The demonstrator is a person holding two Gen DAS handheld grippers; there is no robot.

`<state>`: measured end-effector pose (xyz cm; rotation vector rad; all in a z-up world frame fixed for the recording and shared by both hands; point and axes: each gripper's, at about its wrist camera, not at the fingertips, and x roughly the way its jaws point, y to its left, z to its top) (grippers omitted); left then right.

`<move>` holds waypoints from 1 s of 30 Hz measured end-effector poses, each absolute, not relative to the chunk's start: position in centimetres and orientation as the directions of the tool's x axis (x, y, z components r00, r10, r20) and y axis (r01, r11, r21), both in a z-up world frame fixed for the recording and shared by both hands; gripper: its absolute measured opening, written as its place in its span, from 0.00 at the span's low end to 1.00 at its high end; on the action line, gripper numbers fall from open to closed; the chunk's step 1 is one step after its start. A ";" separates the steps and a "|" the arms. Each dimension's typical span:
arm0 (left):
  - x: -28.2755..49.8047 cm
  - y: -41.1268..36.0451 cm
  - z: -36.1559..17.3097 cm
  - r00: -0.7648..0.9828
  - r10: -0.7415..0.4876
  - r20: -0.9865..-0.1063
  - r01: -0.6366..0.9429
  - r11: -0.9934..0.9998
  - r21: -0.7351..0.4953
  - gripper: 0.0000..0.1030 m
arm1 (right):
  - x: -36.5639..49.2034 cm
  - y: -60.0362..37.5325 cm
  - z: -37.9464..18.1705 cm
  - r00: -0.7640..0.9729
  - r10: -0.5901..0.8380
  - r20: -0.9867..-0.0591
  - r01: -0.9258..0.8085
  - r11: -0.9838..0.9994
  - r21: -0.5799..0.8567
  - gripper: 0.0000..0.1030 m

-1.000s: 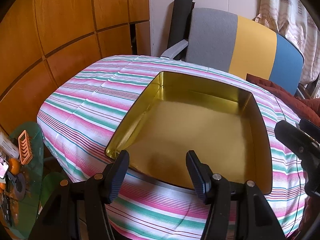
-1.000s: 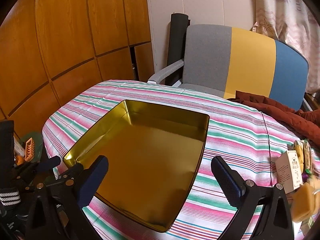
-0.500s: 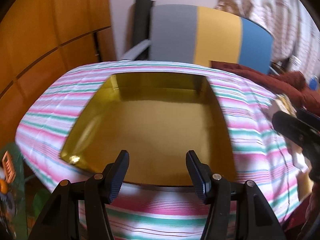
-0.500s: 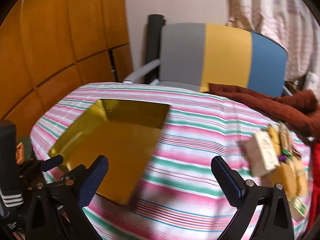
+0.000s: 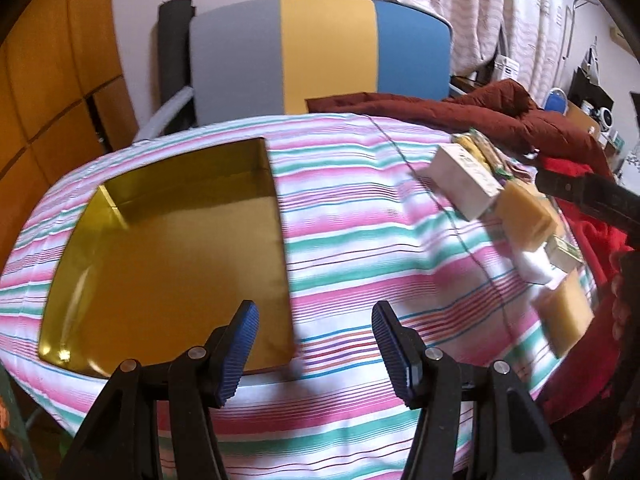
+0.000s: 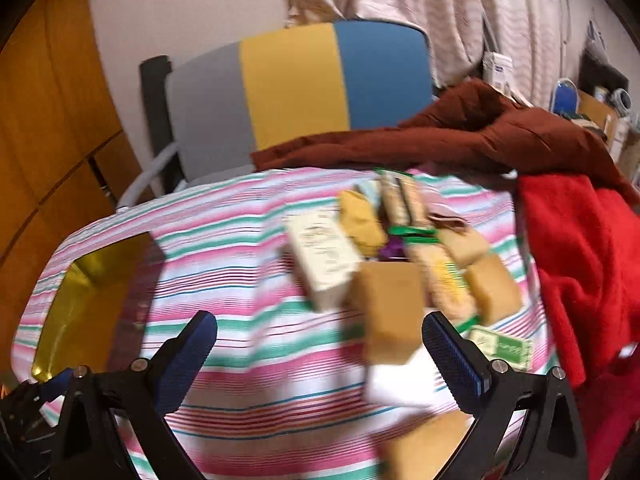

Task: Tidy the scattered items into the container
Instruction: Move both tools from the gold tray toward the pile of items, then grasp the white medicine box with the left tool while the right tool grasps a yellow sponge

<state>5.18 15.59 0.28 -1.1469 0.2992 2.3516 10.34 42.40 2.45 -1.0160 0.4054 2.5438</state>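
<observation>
Both claws open, empty: left claw [image 5: 314, 346], right claw [image 6: 320, 354]. Gold tin [image 5: 168, 256] at 9 o'clock on tabletop [image 5: 360, 216]. Tan block [image 6: 390, 308] at 1 o'clock: likely light, rigid; grip flat sides.

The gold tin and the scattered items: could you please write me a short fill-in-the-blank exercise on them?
1. The gold tin holds ____ items.
2. The white box lies on the ____ cloth.
3. The right tool has its jaws ____.
4. Beside the pile lies a bright ____ garment.

Missing words: no; striped; open; red
</observation>
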 end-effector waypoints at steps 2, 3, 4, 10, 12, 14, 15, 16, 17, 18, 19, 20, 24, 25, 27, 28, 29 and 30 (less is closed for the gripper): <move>5.1 16.3 0.2 -0.513 0.340 -0.788 -0.530 -0.848 -0.021 0.58 | 10.7 44.3 1.7 -0.644 0.251 -0.723 -0.458 -0.883 0.101 1.00; 5.0 16.7 0.2 -0.515 0.337 -0.788 -0.531 -0.847 -0.015 0.58 | 10.5 45.0 1.4 -0.631 0.255 -0.732 -0.463 -0.881 0.093 1.00; 4.9 17.2 0.2 -0.518 0.332 -0.788 -0.532 -0.846 -0.007 0.58 | 10.3 45.9 0.9 -0.619 0.245 -0.746 -0.464 -0.881 0.095 0.97; 4.5 21.1 0.4 -0.500 0.328 -0.801 -0.568 -0.823 0.018 0.58 | 9.3 48.5 -2.1 -0.545 0.200 -0.814 -0.471 -0.876 0.100 0.57; 4.0 22.1 0.4 -0.462 0.359 -0.811 -0.584 -0.811 -0.026 0.58 | 9.3 48.7 -2.8 -0.557 0.173 -0.812 -0.458 -0.880 0.127 0.52; 3.5 23.4 0.6 -0.443 0.387 -0.809 -0.593 -0.803 -0.059 0.58 | 9.2 48.8 -3.1 -0.570 0.147 -0.809 -0.452 -0.878 0.159 0.46; 3.4 23.9 0.7 -0.444 0.391 -0.806 -0.594 -0.802 -0.062 0.58 | 9.2 48.7 -3.1 -0.573 0.145 -0.807 -0.453 -0.876 0.164 0.45; 3.2 24.6 0.9 -0.447 0.402 -0.799 -0.598 -0.799 -0.067 0.58 | 9.4 48.8 -3.0 -0.580 0.147 -0.802 -0.458 -0.872 0.172 0.45; 3.0 25.6 1.1 -0.447 0.415 -0.792 -0.605 -0.793 -0.074 0.58 | 9.6 49.0 -2.9 -0.589 0.146 -0.795 -0.464 -0.867 0.184 0.44; 2.8 26.5 1.2 -0.445 0.416 -0.793 -0.606 -0.792 -0.075 0.58 | 9.9 49.3 -2.8 -0.600 0.146 -0.787 -0.472 -0.858 0.201 0.43; 2.5 27.4 1.3 -0.439 0.420 -0.794 -0.610 -0.788 -0.079 0.58 | 10.1 49.6 -2.7 -0.609 0.149 -0.779 -0.484 -0.848 0.216 0.43; 2.4 28.2 1.4 -0.433 0.428 -0.793 -0.617 -0.783 -0.086 0.58 | 10.3 49.9 -2.6 -0.615 0.154 -0.773 -0.497 -0.838 0.228 0.43; 1.2 32.0 1.6 -0.390 0.452 -0.802 -0.629 -0.767 -0.126 0.58 | 10.7 50.9 -2.1 -0.635 0.164 -0.754 -0.525 -0.808 0.266 0.42; 0.7 33.3 1.6 -0.374 0.453 -0.809 -0.626 -0.767 -0.140 0.58 | 10.6 51.0 -2.1 -0.637 0.164 -0.753 -0.527 -0.806 0.270 0.42; 0.1 35.1 1.7 -0.355 0.460 -0.814 -0.623 -0.765 -0.162 0.58 | 10.5 51.1 -2.0 -0.633 0.170 -0.755 -0.532 -0.804 0.265 0.42; -0.1 35.9 1.7 -0.349 0.458 -0.818 -0.618 -0.768 -0.167 0.58 | 10.5 51.2 -1.9 -0.633 0.176 -0.754 -0.536 -0.803 0.262 0.42; -0.5 36.8 1.7 -0.344 0.458 -0.820 -0.612 -0.771 -0.174 0.58 | 10.6 51.4 -1.8 -0.635 0.183 -0.750 -0.540 -0.800 0.262 0.42; -0.8 37.8 1.6 -0.341 0.457 -0.821 -0.609 -0.773 -0.177 0.58 | 10.7 51.5 -1.6 -0.640 0.198 -0.742 -0.548 -0.795 0.260 0.42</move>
